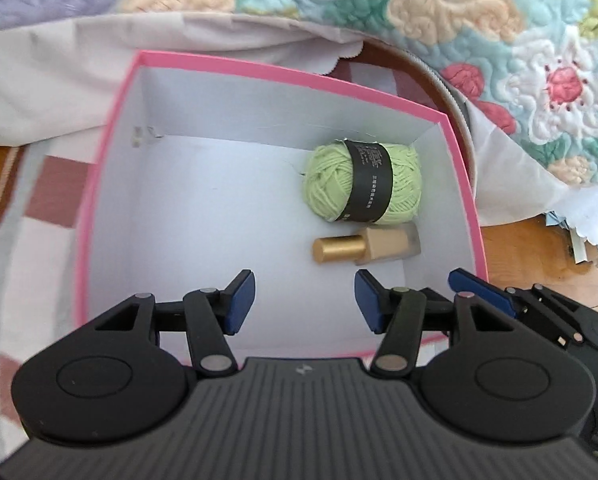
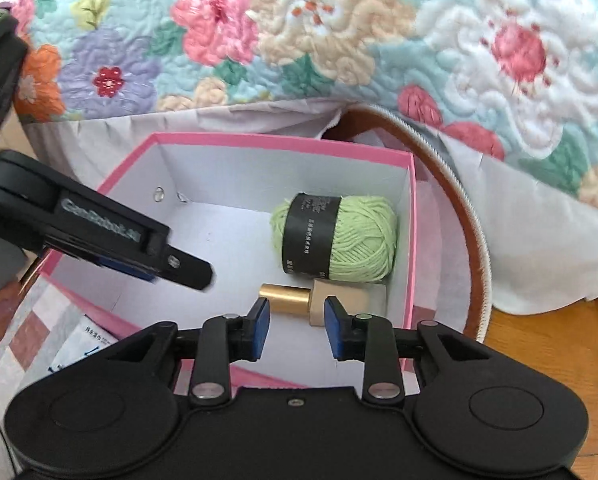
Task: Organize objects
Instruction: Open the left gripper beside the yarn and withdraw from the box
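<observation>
The pink box is sitting open on a checked cloth, with a floral quilt lying beyond its far rim. Inside the box, a green yarn ball with a black label is resting in the far right corner, and a gold-capped bottle is lying on its side just beside it, nearer the box's near wall. The left hand-held gripper is hovering above the box's near rim, its blue pads standing apart and holding nothing. The right hand-held gripper is hanging over the same near edge, its pads also parted and empty, with the bottle lying beyond them.
</observation>
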The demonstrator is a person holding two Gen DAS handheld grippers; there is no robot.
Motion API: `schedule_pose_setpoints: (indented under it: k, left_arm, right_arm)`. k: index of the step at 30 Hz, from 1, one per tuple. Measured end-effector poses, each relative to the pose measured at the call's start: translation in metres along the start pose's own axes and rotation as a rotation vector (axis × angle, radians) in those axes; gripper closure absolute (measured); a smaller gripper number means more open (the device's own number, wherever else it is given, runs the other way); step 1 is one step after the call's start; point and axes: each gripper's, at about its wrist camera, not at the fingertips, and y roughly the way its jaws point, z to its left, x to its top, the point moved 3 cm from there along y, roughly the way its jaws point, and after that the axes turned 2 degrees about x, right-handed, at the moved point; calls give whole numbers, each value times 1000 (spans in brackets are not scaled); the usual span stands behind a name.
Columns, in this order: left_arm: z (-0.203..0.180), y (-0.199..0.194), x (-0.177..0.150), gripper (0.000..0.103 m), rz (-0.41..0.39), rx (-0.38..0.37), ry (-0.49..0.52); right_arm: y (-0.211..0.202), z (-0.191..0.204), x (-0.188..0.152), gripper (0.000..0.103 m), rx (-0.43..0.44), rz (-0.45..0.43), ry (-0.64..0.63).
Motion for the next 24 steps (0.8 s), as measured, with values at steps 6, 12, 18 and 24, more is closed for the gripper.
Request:
schedule_pose_setpoints:
  k: [6, 12, 18, 24]
  left_arm:
    - [0, -43, -5, 44, -3, 40, 46]
    - [3, -96, -20, 39, -3, 71, 97]
    - [3, -147, -39, 32, -12, 82, 130]
    - [7, -191, -53, 21, -54, 106, 123]
  right_arm:
    - [-32, 17, 18, 66, 11, 0, -3]
    - [-76, 47, 28, 57, 8, -23, -27]
    - [-110, 64, 31, 51, 40, 10, -31]
    - [-139, 81, 24, 44, 78, 75, -60]
